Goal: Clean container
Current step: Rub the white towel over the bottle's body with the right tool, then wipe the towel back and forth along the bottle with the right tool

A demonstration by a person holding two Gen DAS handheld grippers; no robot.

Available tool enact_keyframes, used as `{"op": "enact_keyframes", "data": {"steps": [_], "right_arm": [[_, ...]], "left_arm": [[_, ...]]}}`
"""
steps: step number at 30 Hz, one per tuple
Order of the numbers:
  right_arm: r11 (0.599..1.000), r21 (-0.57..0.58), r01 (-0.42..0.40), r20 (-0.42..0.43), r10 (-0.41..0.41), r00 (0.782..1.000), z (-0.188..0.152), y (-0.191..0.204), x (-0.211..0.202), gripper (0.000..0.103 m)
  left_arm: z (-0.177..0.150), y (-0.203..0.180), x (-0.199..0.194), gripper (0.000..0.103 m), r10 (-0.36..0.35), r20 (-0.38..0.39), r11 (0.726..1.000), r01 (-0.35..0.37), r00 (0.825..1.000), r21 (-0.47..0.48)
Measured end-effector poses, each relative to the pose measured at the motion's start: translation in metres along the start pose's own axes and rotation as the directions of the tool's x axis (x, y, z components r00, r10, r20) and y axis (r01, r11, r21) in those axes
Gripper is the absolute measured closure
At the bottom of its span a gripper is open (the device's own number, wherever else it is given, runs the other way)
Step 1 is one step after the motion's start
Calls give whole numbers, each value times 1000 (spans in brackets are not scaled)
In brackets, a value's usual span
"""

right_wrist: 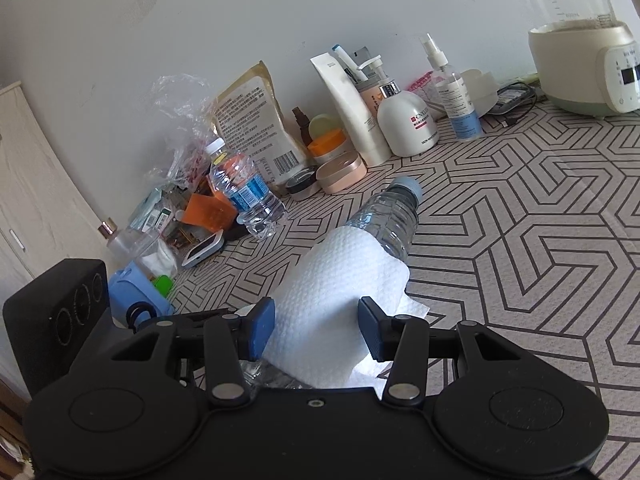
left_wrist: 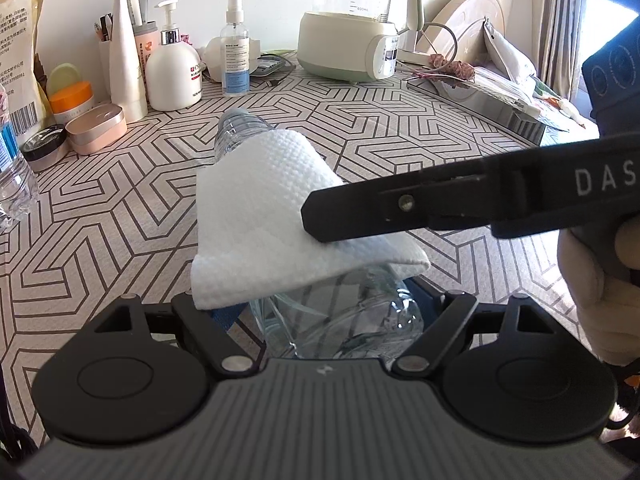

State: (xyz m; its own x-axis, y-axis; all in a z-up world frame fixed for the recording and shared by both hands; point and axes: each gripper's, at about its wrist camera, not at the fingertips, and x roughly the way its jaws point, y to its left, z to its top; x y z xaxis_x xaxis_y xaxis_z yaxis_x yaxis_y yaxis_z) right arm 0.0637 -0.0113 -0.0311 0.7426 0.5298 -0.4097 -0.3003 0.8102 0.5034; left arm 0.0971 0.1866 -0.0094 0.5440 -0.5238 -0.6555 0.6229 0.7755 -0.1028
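A clear plastic bottle (left_wrist: 240, 128) with a grey-blue cap (right_wrist: 409, 186) is held level over the patterned table, cap end away from me. A white paper towel (left_wrist: 272, 216) is draped over its middle; it also shows in the right wrist view (right_wrist: 340, 292). My left gripper (left_wrist: 336, 320) is shut on the bottle's base; its fingertips are hidden under the towel. My right gripper (right_wrist: 316, 328) straddles the towel-covered bottle from the side, its blue pads (right_wrist: 262, 328) against the towel. In the left wrist view its black finger (left_wrist: 400, 208) lies on the towel.
Along the wall stand a white pump bottle (left_wrist: 173, 76), a spray bottle (left_wrist: 235, 52), tubes, jars, a pink case (left_wrist: 96, 128) and a cream kettle base with a glass jug (left_wrist: 348, 40). A second water bottle (right_wrist: 244, 192) and clutter sit at the left. A box (left_wrist: 480, 100) lies right.
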Motion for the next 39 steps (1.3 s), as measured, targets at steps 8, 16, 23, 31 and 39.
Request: {"op": "enact_keyframes", "data": {"steps": [8, 16, 23, 31, 39], "right_arm": [[1000, -15, 20, 11, -19, 1000, 9, -3, 7, 51], [998, 63, -3, 23, 1, 1000, 13, -20, 13, 51], [993, 114, -25, 24, 22, 999, 11, -28, 14, 51], [992, 121, -28, 32, 25, 999, 8, -29, 13, 51], [988, 147, -35, 44, 29, 999, 5, -33, 9, 51]], "left_arm": [[16, -50, 28, 22, -1, 0, 1000, 1, 1000, 0], [13, -52, 23, 21, 1, 0, 1000, -1, 1000, 1], [16, -56, 32, 21, -5, -1, 1000, 5, 1000, -4], [17, -49, 29, 21, -27, -2, 999, 27, 1000, -34], [18, -42, 20, 22, -35, 20, 998, 37, 999, -59]]}}
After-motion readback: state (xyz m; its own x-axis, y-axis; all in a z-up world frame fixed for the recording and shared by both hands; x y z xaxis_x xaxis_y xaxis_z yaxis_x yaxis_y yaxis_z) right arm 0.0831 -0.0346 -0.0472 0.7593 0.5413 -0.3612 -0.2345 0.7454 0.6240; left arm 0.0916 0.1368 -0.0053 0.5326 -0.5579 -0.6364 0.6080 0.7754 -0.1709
